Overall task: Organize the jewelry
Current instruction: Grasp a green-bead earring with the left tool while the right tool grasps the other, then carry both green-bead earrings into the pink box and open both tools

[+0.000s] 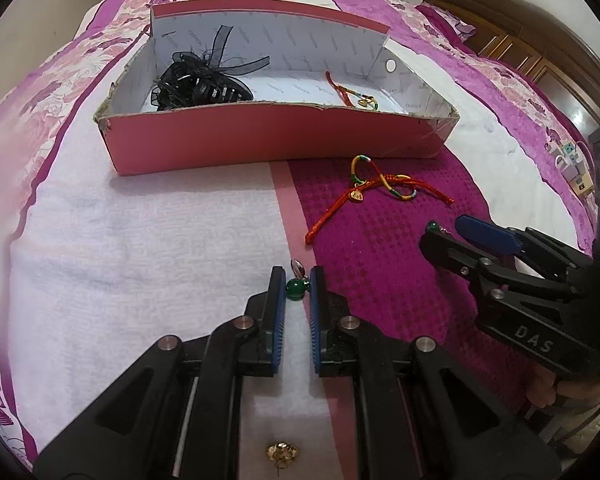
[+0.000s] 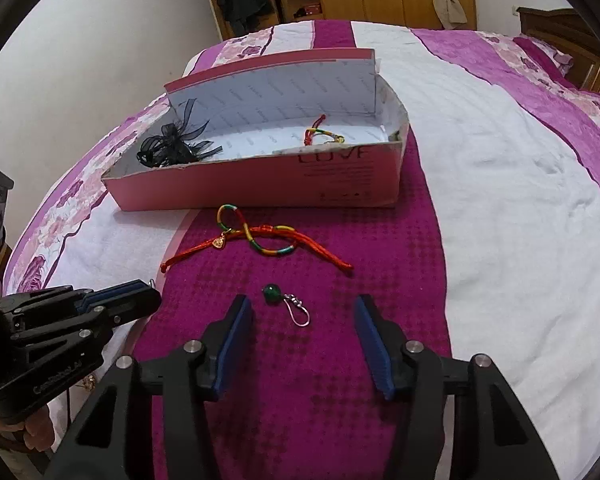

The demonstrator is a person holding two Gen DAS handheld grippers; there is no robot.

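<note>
- Progress, judged: partly done. Two items sit in the pink box point(image 1: 260, 140); at least four pieces remain on the bedspread point(image 1: 140, 240).
- Box contents: a black ribbon hair clip point(image 1: 204, 80) at the left end, and a red braided cord bracelet point(image 1: 352, 94) with a gold charm toward the right end. The floor between them is bare. The back flap stands upright.
- Outside, just in front of the box on the magenta stripe: a second red and multicolour cord bracelet point(image 2: 256, 240), loosely looped, with its ends trailing.
- Left gripper point(image 1: 298, 280): jaws drawn close around a green bead earring point(image 1: 295, 289), with the bead between the blue pads and the hook poking forward. Contact looks likely on both sides, though whether the bead is lifted off the fabric cannot be told.
- Right gripper point(image 2: 304, 312): jaws spread wide, straddling a matching green bead earring point(image 2: 286, 302) that lies flat on the magenta fabric, touched by neither pad.
- A small gold flower-shaped piece point(image 1: 282, 452) lies on the white fabric beneath the left gripper, apart from the rest.
- Remaining, judged: both earrings, the outer bracelet and the gold piece still need boxing.
</note>
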